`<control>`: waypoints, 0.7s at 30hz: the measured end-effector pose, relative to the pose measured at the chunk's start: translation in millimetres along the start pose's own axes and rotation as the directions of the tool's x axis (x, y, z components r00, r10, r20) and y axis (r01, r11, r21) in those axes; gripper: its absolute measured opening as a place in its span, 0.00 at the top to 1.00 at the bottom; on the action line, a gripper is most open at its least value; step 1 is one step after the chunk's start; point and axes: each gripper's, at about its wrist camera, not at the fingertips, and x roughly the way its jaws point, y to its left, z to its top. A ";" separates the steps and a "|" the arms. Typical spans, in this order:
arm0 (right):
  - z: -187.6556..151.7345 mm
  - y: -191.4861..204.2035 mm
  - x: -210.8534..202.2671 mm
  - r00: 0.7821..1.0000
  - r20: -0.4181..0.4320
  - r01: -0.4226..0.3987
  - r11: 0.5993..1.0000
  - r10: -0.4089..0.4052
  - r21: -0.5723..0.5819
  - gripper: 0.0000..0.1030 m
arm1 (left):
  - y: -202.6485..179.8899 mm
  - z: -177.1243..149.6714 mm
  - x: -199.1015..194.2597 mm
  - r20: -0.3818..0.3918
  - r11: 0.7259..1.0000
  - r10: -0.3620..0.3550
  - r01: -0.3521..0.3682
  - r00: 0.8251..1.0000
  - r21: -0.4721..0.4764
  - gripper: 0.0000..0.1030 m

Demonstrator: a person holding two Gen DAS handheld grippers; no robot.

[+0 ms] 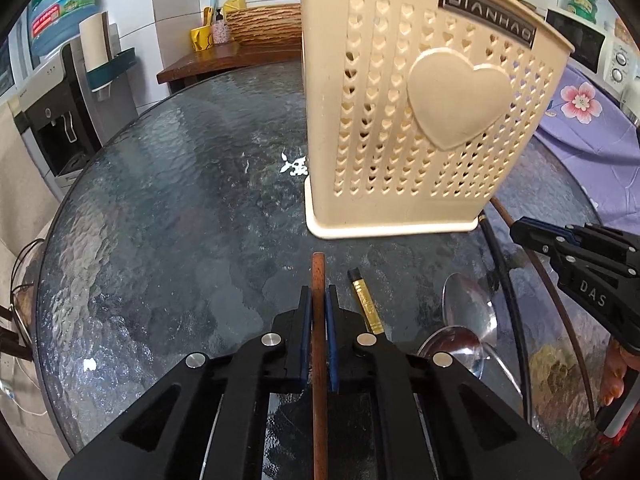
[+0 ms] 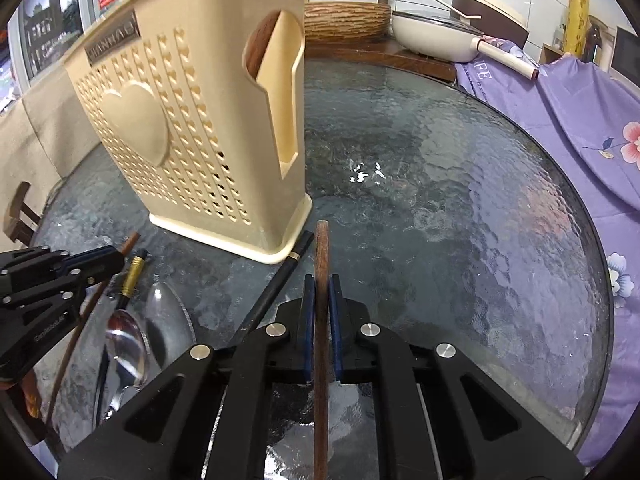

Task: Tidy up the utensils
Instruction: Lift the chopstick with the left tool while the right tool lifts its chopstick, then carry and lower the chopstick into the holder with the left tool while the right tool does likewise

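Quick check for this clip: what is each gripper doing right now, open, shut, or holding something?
Left gripper: shut on a brown wooden chopstick.
Right gripper: shut on another brown wooden chopstick.

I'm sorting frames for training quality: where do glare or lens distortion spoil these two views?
Left wrist view: white glare on the glass table beside the utensil holder, whose walls bow from fisheye; corners are dark. Right wrist view: similar glare past the holder; the table rim curves strongly. The brown chopstick in the right hand-held gripper stays sharp.
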 end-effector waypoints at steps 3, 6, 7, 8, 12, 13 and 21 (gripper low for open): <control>-0.1 -1.3 -10.2 1.000 0.027 -0.013 1.000 0.013 0.005 0.93 | 5.0 4.1 -13.0 0.034 1.000 -0.027 0.027 0.999 -0.013 0.93; 0.8 -1.3 -24.4 0.997 0.060 -0.039 0.999 0.039 0.011 0.93 | 7.1 7.6 -28.3 0.077 0.999 -0.046 0.048 0.996 -0.022 0.93; 1.4 -1.2 -29.2 0.996 0.071 -0.048 0.999 0.047 0.011 0.93 | 7.3 8.6 -33.7 0.092 0.999 -0.048 0.050 0.995 -0.021 0.93; 2.2 -1.3 -36.3 0.995 0.086 -0.059 0.998 0.058 0.012 0.93 | 7.3 9.5 -39.7 0.110 0.998 -0.052 0.055 0.993 -0.022 0.93; 5.4 -1.1 -64.7 0.984 0.146 -0.106 0.994 0.102 0.021 0.93 | 6.5 11.8 -65.6 0.176 0.994 -0.100 0.105 0.979 -0.022 0.93; 6.6 -1.6 -72.8 0.980 0.164 -0.119 0.992 0.114 0.027 0.93 | 5.2 12.4 -71.7 0.191 0.994 -0.106 0.112 0.976 -0.019 0.93; 15.0 -1.4 -125.2 0.947 0.258 -0.203 0.979 0.193 0.012 0.93 | 3.2 14.8 -117.3 0.286 0.985 -0.161 0.170 0.945 -0.005 0.93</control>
